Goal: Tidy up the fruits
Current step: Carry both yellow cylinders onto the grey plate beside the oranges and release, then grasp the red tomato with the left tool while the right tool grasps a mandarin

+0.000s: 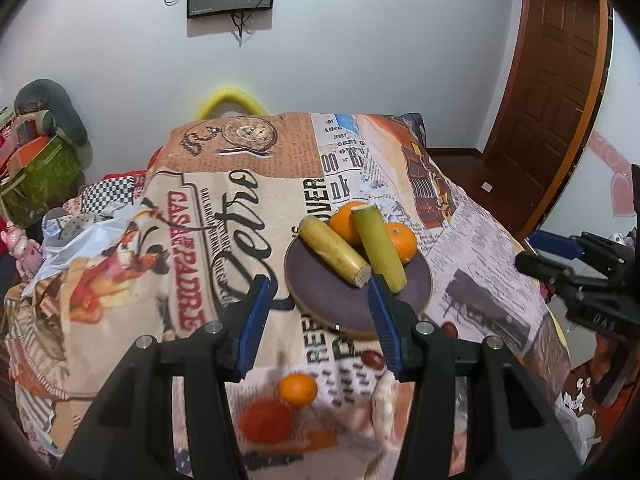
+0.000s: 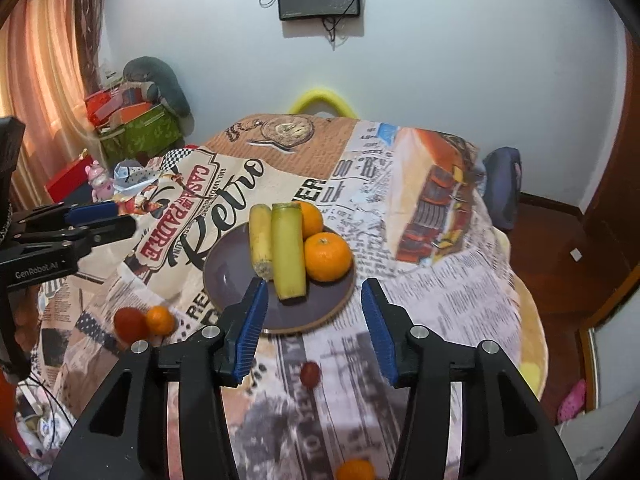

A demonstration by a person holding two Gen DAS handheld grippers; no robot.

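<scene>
- Gathering fruit onto one dish, I judge the job a little past halfway: the purple plate [image 2: 224, 276] already carries two oranges [image 2: 328, 257], a green cane stalk [image 2: 288, 252] and a yellow stalk [image 2: 261, 240], the stalks lying side by side and the near orange touching the green one.
- Left loose on the printed tablecloth [image 2: 440, 280] are a red fruit [image 2: 130, 323] touching a small orange [image 2: 160, 320], a dark red grape [image 2: 310, 374], and another orange [image 2: 355, 470] at the frame's bottom edge.
- My right gripper [image 2: 314, 316] hangs parted and empty above the plate's near rim; the grape sits just below, between its fingers, untouched.
- My left gripper [image 1: 320, 320] likewise stands apart, holding nothing, over the plate's near-left edge.
- From that side the small orange [image 1: 298, 389] and red fruit [image 1: 265, 420] lie below, nearer me than the fingertips.
- Two grapes [image 1: 373, 359] rest beside its right finger.
</scene>
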